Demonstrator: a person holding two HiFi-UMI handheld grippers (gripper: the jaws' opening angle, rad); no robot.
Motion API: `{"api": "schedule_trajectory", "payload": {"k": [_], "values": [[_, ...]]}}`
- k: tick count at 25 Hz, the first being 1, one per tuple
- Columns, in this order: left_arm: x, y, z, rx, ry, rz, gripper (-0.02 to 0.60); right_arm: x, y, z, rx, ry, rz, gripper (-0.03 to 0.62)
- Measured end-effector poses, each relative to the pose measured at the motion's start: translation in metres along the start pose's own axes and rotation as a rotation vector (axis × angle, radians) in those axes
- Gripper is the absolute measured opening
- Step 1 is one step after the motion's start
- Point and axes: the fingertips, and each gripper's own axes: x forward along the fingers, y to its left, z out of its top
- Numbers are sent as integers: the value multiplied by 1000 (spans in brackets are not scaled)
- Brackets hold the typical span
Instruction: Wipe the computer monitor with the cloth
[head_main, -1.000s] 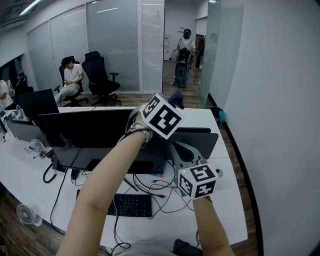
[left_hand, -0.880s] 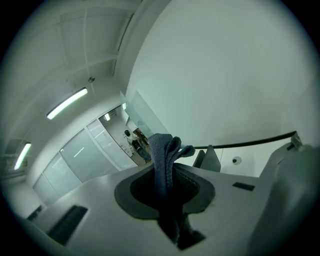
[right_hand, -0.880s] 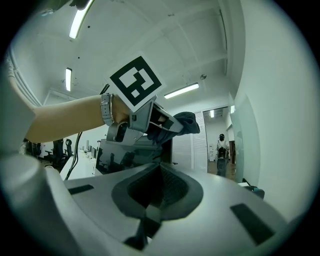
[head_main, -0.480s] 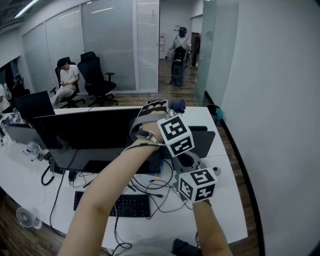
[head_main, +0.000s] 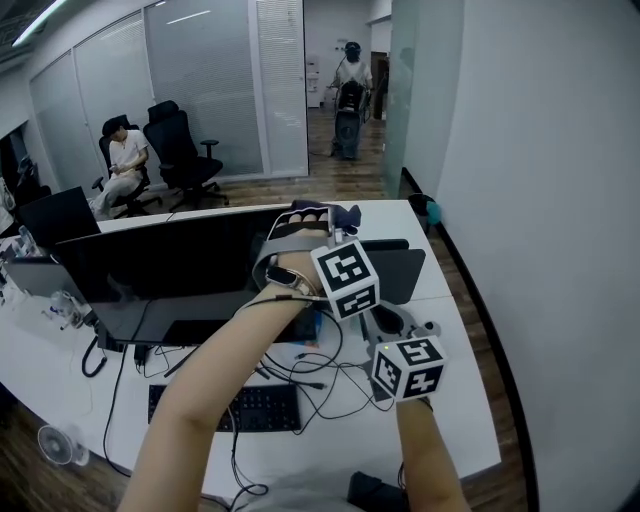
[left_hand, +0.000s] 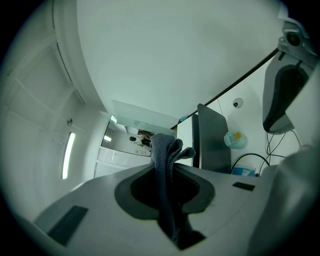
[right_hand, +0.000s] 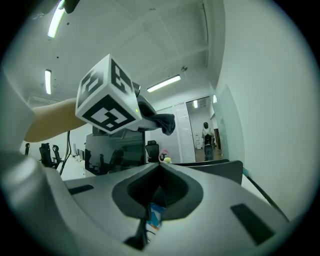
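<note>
Items as I see them from the head view, left to right:

- Far left, behind the desk: a seated person (head_main: 122, 160) beside a black office chair (head_main: 185, 148), in front of glass partitions
- Near left, on the floor: a small desk fan (head_main: 55, 445)
- White desk (head_main: 450, 400), left to centre: the computer monitor (head_main: 170, 262), wide and dark, standing upright; a black keyboard (head_main: 225, 408) on the near side of it; loose black cables (head_main: 310, 372) trailing to the right of the keyboard
- Centre: my left gripper (head_main: 325, 216), raised over the monitor's right end at its top edge. Its jaws are pressed together on the cloth (left_hand: 167, 155), a dark blue-grey fold that sticks out past the tips. I cannot tell whether the cloth touches the screen
- Right of the monitor: a dark grey laptop (head_main: 400, 268), lid up
- Near right: my right gripper (right_hand: 159, 165), lower than the left one and over the desk's right part. Its jaws meet at the tips with nothing held between them
- Far, in the corridor: a standing person (head_main: 348, 80)
- Far right: a plain white wall (head_main: 540, 200)
</note>
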Motion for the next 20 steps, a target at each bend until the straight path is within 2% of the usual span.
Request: {"api": "schedule_trajectory", "payload": {"k": [6,20], "values": [[3,-22,-4,-32,5,-52,64,-7,-15,-4,29,-2,-31,6],[7,-62,-12,-33,5,-120,64,-16,-18,-27,61,30,-59,6]]}}
